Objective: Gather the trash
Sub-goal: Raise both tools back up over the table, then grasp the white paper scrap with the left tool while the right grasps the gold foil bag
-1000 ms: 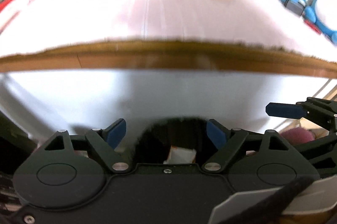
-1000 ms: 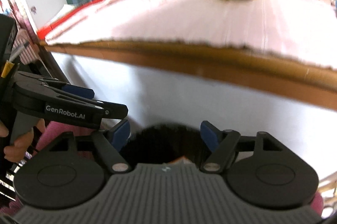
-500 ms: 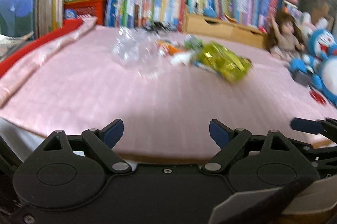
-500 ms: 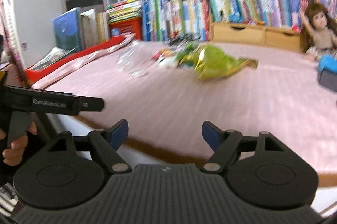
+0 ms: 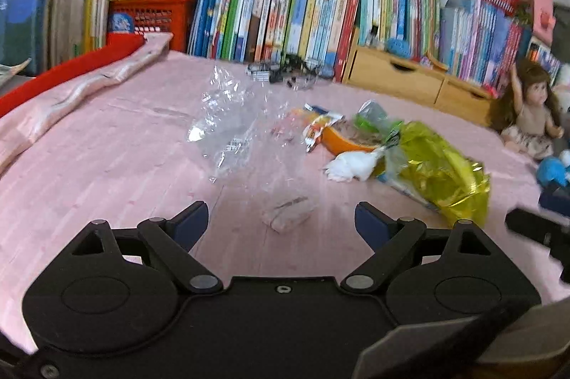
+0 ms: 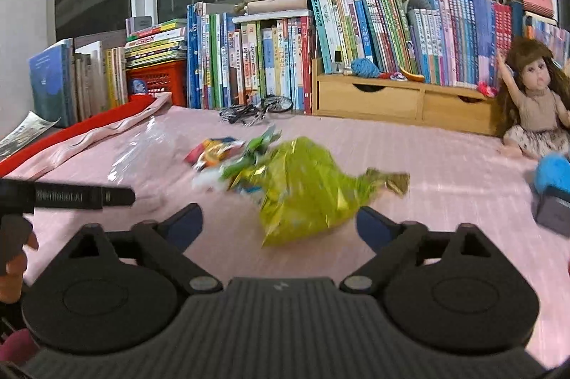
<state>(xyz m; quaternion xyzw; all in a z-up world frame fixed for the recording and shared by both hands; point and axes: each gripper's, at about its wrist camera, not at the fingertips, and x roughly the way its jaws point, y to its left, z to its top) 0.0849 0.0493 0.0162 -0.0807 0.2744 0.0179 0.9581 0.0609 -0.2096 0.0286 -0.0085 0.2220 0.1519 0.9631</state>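
My left gripper [image 5: 281, 222] gapes empty, my right gripper [image 6: 279, 224] is opening empty; one yellow foil bag [image 6: 302, 190], one clear plastic wrap [image 5: 228, 126], one doll [image 6: 534, 104]

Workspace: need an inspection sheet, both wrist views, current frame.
Surface: pink striped table cover, folded pink cloth along its left edge.
Job's things: yellow-green foil bag, clear plastic wrap, white crumpled tissue, orange snack packet, small clear wrapper, all loose on the cover.
Clutter: doll, blue plush toy, dark glasses-like items at the back.
Grippers: left tongs open, empty; right tongs opening, nothing gripped, foil bag just ahead.
Cables: nothing seen.
Surroundings: row of books, wooden drawer unit, red basket, dark windows.
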